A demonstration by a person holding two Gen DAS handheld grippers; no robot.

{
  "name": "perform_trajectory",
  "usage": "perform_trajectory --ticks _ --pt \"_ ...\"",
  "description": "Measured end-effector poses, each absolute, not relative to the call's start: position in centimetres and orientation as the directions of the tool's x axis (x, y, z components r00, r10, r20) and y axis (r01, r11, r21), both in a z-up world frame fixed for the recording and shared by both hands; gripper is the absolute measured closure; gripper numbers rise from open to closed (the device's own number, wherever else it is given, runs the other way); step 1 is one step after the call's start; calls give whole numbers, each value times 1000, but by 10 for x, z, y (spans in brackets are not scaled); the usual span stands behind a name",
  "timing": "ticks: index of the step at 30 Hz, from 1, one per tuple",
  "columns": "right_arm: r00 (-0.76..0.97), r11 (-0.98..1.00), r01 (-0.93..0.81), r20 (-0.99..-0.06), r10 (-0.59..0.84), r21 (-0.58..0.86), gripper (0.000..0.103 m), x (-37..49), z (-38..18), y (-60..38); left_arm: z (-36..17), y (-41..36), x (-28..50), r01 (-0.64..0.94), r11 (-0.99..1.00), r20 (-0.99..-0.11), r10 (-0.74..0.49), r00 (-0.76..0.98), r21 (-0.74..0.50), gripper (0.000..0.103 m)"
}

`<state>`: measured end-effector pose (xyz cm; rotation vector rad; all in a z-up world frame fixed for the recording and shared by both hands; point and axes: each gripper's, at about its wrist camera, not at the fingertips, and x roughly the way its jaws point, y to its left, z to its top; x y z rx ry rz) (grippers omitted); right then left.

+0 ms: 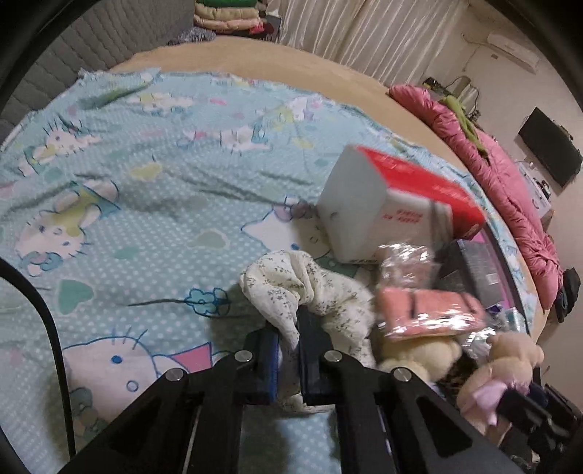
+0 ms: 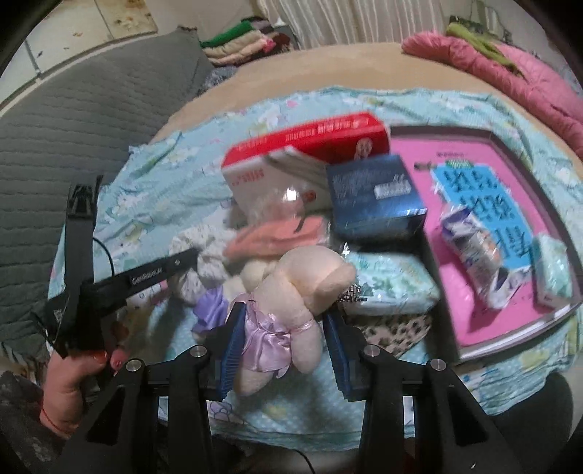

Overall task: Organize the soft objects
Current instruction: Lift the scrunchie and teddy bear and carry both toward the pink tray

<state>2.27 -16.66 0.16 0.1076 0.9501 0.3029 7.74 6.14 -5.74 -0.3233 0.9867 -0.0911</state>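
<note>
Sorting looks barely begun: the left tongs (image 1: 288, 330) pinch the floral cloth (image 1: 309, 288) and the right tongs (image 2: 282, 330) clasp the plush bear (image 2: 291, 291), both amid the pile still heaped on the bed (image 1: 120, 189).

We are in a home bedroom: a bed (image 1: 255, 62) with a cartoon-cat sheet (image 1: 127, 175) fills the view, a grey quilted headboard (image 1: 91, 40) at ten o'clock, folded clothes (image 1: 226, 16) and curtains (image 1: 364, 32) at twelve, and a wall air conditioner (image 1: 512, 49) at two.
</note>
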Motion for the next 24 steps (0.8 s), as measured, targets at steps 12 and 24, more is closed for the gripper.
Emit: perform_trajectory --ticks 12,24 --pt "651 959 -210 -705 283 191 60 18 34 -188 18 50 50 -7 954 -723 -222 654 -298 95" --pt "764 976 -143 -607 216 166 60 11 69 -242 79 -15 37 139 959 -661 -273 699 -248 95"
